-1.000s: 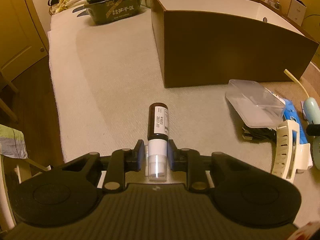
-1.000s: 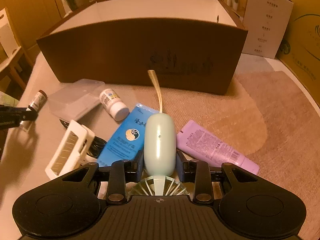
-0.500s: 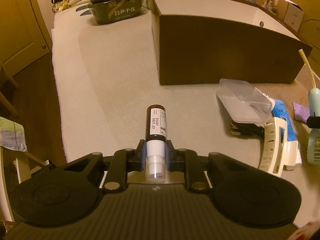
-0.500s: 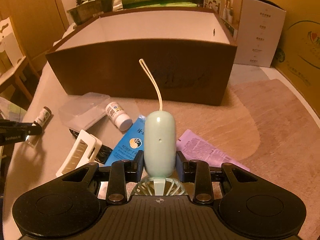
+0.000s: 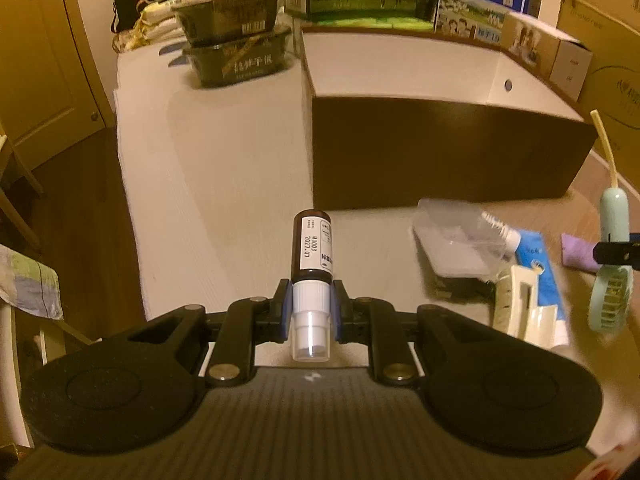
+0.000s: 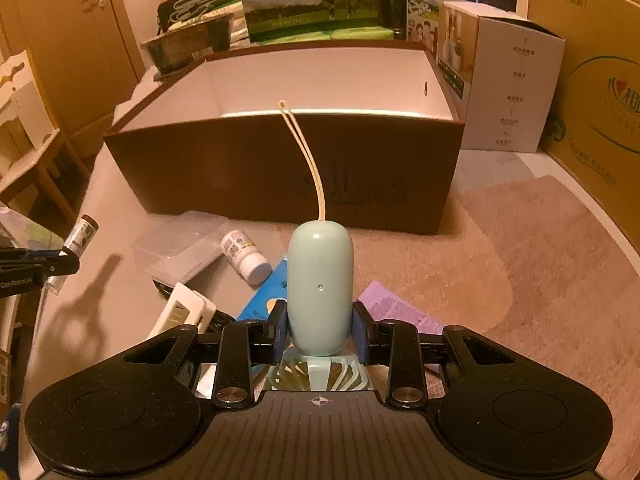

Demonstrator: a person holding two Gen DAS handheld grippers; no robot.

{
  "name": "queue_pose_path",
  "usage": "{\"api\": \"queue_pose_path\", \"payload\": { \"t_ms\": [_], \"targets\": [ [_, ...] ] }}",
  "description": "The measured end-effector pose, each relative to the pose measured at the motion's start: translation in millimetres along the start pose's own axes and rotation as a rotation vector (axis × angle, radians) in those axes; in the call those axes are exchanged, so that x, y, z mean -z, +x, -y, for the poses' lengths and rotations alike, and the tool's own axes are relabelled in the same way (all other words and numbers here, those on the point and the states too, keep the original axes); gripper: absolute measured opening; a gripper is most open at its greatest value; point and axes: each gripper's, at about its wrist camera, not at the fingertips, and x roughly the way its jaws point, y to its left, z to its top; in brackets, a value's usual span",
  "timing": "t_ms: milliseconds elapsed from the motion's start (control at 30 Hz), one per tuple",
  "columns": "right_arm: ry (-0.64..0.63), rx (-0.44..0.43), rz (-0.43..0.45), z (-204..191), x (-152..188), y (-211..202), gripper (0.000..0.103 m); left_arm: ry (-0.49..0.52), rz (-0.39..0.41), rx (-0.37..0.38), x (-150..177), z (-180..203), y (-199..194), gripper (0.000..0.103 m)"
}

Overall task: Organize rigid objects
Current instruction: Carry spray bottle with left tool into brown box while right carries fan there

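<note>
Left claw (image 5: 310, 314) clamped on bottle (image 5: 312, 250), now raised off table (image 5: 224, 184). Right claw (image 6: 320, 332) clamped on fan (image 6: 320, 288), lifted higher than before, facing box (image 6: 280, 168).

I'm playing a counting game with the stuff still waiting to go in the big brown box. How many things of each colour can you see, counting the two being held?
Dark brown: 1, spray bottle
Mint green: 1, handheld fan
White: 2, pill bottle, slotted plastic piece
Clear: 1, plastic container
Blue: 1, tube
Purple: 1, tube
Total: 7
</note>
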Motion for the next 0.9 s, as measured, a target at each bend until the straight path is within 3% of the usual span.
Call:
{"api": "queue_pose_path", "payload": {
  "t_ms": [400, 900],
  "targets": [
    [-0.015, -0.014, 0.048, -1, -15, -21, 0.033, 0.03, 0.103, 0.014, -33, 15, -31, 0.018],
    [-0.037, -0.09, 0.151, 2, -85, -51, 0.033, 0.081, 0.213, 0.055, -104, 44, -39, 0.018]
  ]
}}
